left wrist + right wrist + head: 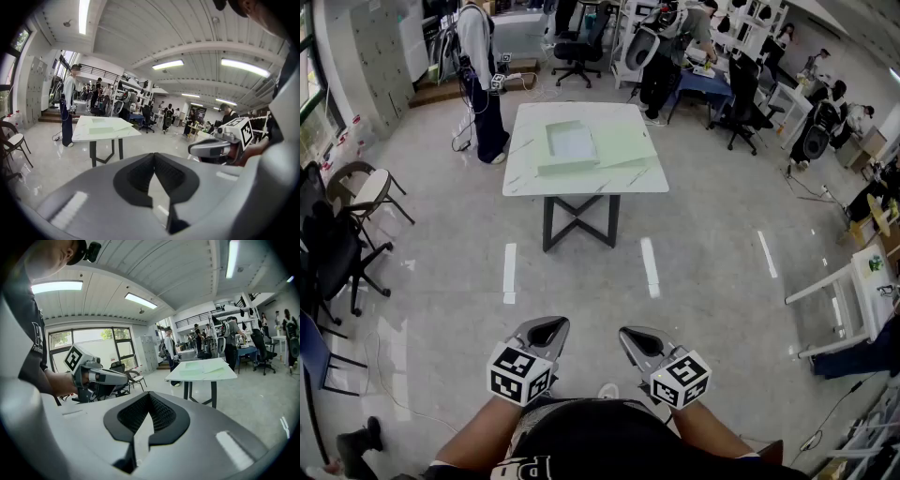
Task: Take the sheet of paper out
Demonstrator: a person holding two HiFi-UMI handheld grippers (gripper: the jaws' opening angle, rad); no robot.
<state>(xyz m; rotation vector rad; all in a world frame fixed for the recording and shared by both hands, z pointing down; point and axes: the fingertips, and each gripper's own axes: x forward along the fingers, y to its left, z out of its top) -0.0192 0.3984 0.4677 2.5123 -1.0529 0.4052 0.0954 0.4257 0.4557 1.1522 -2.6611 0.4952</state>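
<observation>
A white table stands a few steps ahead of me. On it lie a shallow pale green tray and, overlapping its right side, a pale green sheet of paper. Both grippers are held close to my body, far from the table. My left gripper has its jaws together with nothing between them, and my right gripper is shut and empty too. The table shows small in the left gripper view, with the right gripper beside it. In the right gripper view the table sits at the right and the left gripper at the left.
A person stands at the table's far left corner. Chairs line the left wall, and a white chair stands at the right. Office chairs, desks and several people fill the back. White floor strips lie before the table.
</observation>
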